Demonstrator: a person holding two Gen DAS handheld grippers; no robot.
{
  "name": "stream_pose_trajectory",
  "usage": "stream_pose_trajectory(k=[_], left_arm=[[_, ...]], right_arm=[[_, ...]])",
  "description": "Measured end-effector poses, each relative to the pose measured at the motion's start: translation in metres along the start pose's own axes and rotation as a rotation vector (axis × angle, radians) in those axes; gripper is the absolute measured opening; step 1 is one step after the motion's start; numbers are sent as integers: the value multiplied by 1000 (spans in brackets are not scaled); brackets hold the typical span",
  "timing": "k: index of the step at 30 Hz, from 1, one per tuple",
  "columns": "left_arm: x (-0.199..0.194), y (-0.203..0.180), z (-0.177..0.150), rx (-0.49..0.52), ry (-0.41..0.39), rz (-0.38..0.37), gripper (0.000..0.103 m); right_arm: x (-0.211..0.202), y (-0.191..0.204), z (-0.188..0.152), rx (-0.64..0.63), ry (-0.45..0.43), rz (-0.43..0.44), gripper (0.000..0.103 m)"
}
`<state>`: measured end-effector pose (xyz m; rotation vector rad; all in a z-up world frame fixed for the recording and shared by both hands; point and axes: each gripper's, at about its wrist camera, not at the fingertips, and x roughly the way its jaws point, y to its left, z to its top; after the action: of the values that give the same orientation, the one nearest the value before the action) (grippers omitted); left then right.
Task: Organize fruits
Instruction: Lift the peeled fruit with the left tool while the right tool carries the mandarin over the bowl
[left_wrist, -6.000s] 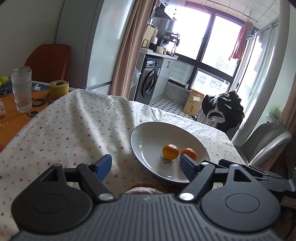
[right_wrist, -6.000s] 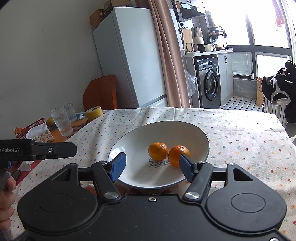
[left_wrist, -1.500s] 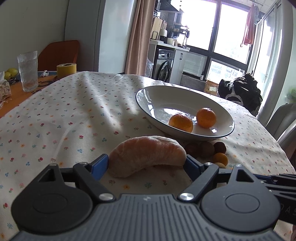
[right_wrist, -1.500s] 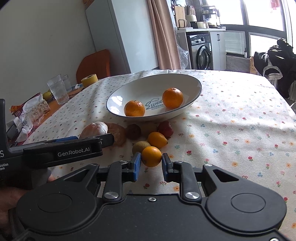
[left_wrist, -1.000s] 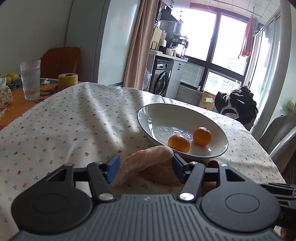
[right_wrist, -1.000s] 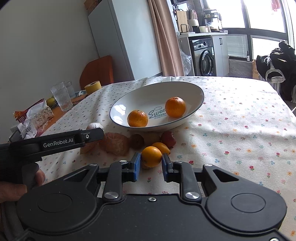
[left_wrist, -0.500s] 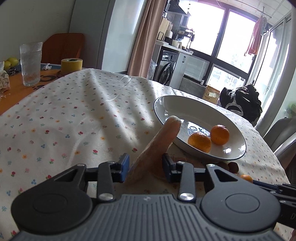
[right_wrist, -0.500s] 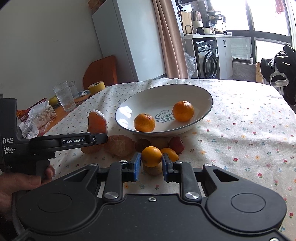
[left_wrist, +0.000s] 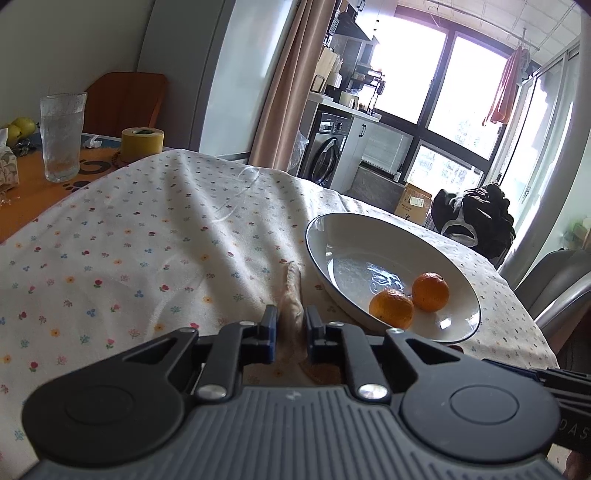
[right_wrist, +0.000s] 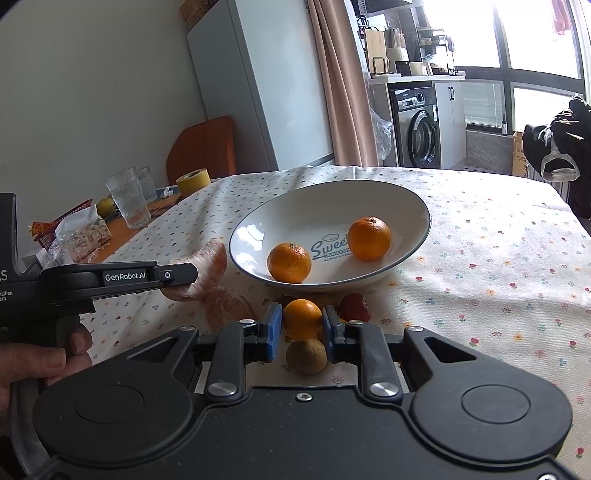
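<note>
My left gripper (left_wrist: 290, 328) is shut on a pale peeled citrus segment (left_wrist: 290, 295), seen edge-on and held off the flowered cloth, left of the white plate (left_wrist: 351, 240). Two mandarins (left_wrist: 391, 308) (left_wrist: 430, 291) lie in the plate. In the right wrist view, my right gripper (right_wrist: 302, 326) is shut on a small orange (right_wrist: 302, 318), raised just in front of the plate (right_wrist: 314, 210). The left gripper (right_wrist: 190, 275) with its segment (right_wrist: 210, 266) shows at the plate's left rim.
On the cloth before the plate lie another peeled segment (right_wrist: 229, 308), a red fruit (right_wrist: 354, 307) and a brownish-yellow fruit (right_wrist: 306, 356). A glass (right_wrist: 129, 203), yellow tape roll (right_wrist: 192, 181) and snack bags (right_wrist: 85, 232) stand at far left. A hand (right_wrist: 44, 362) holds the left gripper.
The left gripper has closed tighter on the segment, which turned on edge and rose off the cloth. The right gripper has lifted the small orange closer to the plate.
</note>
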<state>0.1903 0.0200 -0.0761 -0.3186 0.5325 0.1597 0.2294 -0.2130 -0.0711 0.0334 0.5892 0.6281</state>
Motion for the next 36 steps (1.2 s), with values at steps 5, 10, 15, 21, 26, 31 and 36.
stream_pose_trajectory(k=[5, 10, 15, 21, 26, 31, 36], left_arm=[[-4, -1, 4, -2, -14, -15, 13], [-10, -2, 8, -3, -31, -19, 12], [-16, -2, 12, -3, -48, -23, 12], [-21, 1, 15, -15, -63, -21, 12], [-29, 1, 21, -20, -90, -39, 12], [-34, -2, 27, -10, -108, -47, 11], [-38, -10, 33, 6, -127, -59, 11]], right_arm=[[2, -1, 8, -8, -14, 4, 14], [6, 0, 8, -7, 1, 8, 12], [9, 10, 3, -27, 15, 31, 20], [28, 16, -3, -47, 61, 27, 31], [38, 25, -3, -113, 83, 8, 25], [33, 23, -1, -107, 71, 19, 21], [17, 20, 7, -97, 26, 26, 21]])
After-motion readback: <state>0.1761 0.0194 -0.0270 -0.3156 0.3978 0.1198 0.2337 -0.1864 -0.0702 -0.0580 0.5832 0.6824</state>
